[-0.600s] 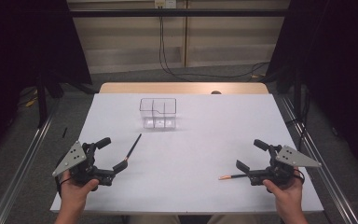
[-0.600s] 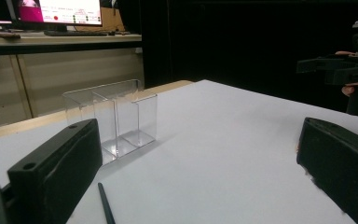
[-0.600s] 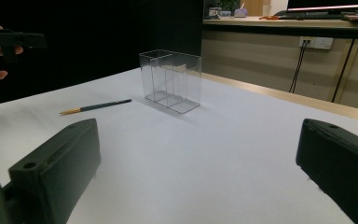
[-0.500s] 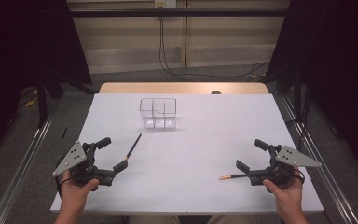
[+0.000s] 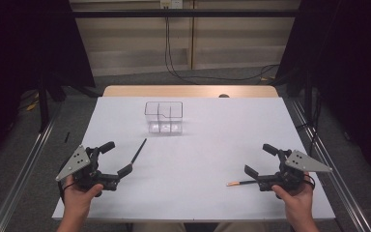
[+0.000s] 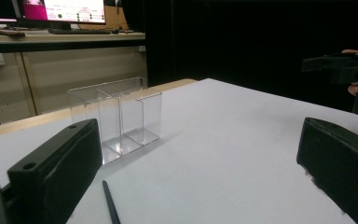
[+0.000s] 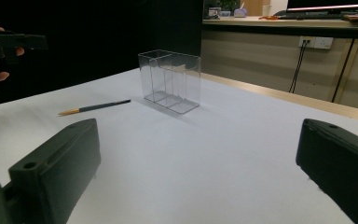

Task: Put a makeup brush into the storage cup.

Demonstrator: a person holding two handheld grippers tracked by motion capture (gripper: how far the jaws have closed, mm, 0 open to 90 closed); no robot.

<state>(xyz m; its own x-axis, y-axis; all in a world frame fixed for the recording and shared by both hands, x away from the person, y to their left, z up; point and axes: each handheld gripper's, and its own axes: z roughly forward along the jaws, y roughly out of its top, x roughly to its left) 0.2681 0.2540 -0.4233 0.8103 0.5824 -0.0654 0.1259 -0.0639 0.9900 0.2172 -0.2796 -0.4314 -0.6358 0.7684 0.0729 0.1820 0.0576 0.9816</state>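
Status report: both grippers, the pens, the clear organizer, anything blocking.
Left gripper open, dark pen at its jaw tip. Right gripper open, second pen beside its lower jaw. Clear organizer upright, empty. Path between unobstructed.

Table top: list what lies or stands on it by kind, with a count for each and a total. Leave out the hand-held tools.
Pencils or brushes: 2, a dark one near the left side and an orange-tipped one near the right.
Clear divided box: 1, standing upright toward the far middle of the table.
Total: 3
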